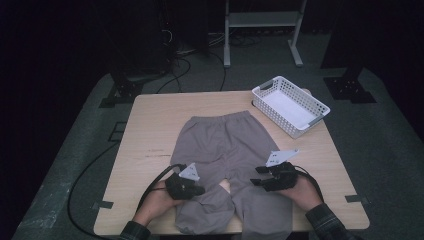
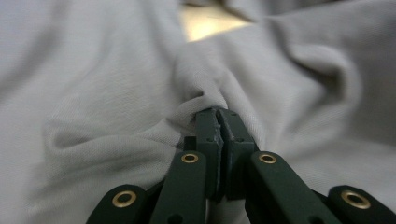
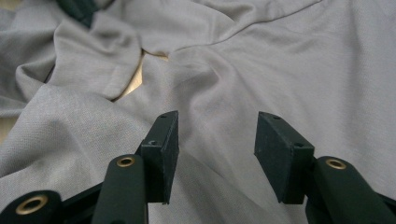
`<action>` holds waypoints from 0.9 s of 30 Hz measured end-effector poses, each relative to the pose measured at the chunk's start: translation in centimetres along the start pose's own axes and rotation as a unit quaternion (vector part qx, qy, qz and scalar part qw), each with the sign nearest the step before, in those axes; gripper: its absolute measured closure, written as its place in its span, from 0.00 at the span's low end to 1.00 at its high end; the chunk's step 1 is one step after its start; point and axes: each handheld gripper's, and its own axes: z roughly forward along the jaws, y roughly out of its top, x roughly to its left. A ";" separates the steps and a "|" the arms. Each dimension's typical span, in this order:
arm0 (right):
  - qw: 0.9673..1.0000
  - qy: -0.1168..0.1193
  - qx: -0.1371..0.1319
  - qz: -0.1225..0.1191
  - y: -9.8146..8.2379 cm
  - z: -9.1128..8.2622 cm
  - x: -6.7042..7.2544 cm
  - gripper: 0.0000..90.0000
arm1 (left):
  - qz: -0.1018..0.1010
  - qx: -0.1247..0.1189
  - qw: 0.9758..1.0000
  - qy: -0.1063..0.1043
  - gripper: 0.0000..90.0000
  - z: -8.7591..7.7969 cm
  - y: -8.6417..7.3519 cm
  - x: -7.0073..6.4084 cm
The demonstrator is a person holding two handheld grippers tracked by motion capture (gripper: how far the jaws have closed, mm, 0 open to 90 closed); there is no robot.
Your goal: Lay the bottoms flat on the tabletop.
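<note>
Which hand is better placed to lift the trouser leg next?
Left. The left tool is already shut on a pinch of the grey trousers, while the right tool hangs open above flat cloth, gripping nothing.

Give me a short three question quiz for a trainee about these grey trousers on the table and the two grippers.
1. True or false: the left gripper has pinched a fold of the grey trousers.
2. The right gripper is: A) shut on cloth, B) open above the trousers, C) inside the basket.
3. Fill in: the white basket sits at the table's far ______ corner.

Key: 1 true; 2 B; 3 right.
</note>
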 end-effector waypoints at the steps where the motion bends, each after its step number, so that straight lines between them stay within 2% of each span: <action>1: 1.000 0.000 -0.001 0.000 0.0 0.0 0.0 0.54 | 0.010 0.002 1.000 -0.013 0.97 -0.1 0.0 -0.5; 4: 1.000 0.000 -0.001 0.000 0.0 0.0 0.0 0.54 | 0.026 0.000 0.998 -0.052 0.97 -0.2 -0.1 -2.0; 6: 1.000 0.002 0.000 -0.001 0.1 0.1 0.0 0.54 | 0.036 -0.002 0.997 -0.069 0.97 -0.3 0.0 -2.7; 8: 1.000 0.005 -0.001 -0.002 0.2 0.1 0.2 0.54 | 0.046 -0.006 0.995 -0.093 0.97 -0.4 0.3 -3.4; 9: 1.000 0.005 -0.001 -0.004 0.2 0.2 0.3 0.54 | 0.050 -0.014 0.992 -0.112 0.97 -0.4 0.5 -3.8; 10: 1.000 0.008 0.001 -0.005 0.3 0.2 0.5 0.54 | 0.054 -0.016 0.991 -0.117 0.97 -0.5 0.7 -4.0; 12: 1.000 0.012 0.001 -0.009 0.4 0.4 0.7 0.54 | 0.058 -0.023 0.992 -0.110 0.95 -0.6 0.9 -4.3; 13: 1.000 0.014 0.002 -0.011 0.5 0.5 0.8 0.54 | 0.058 -0.028 0.993 -0.103 0.88 -0.6 0.9 -4.2; 14: 1.000 0.014 0.003 -0.011 0.5 0.5 0.9 0.54 | 0.053 -0.033 0.994 -0.092 0.82 -0.8 0.9 -4.0; 15: 1.000 0.016 0.002 -0.014 0.5 0.6 1.0 0.54 | 0.049 -0.040 0.995 -0.072 0.77 -0.9 0.9 -3.7; 17: 1.000 0.016 0.004 -0.013 0.6 0.7 1.0 0.54 | 0.034 -0.053 0.997 -0.044 0.66 -1.2 0.8 -3.0; 18: 1.000 0.018 0.002 -0.013 0.6 0.7 1.1 0.54 | 0.028 -0.061 0.997 -0.038 0.66 -1.3 0.7 -2.7; 21: 1.000 0.023 -0.004 -0.016 0.9 0.7 1.5 0.54 | 0.017 -0.070 0.997 -0.002 0.61 -1.5 0.9 -1.9; 24: 0.999 0.037 -0.015 -0.023 1.7 0.8 2.5 0.55 | 0.012 -0.068 0.997 0.019 0.57 -1.6 0.9 -1.2; 25: 0.999 0.042 -0.018 -0.026 2.0 0.9 2.8 0.55 | 0.008 -0.065 0.997 0.033 0.56 -1.7 0.7 -0.8; 27: 0.998 0.058 -0.021 -0.034 2.9 1.6 3.8 0.55 | -0.004 -0.062 0.997 0.046 0.54 -1.8 0.3 -0.2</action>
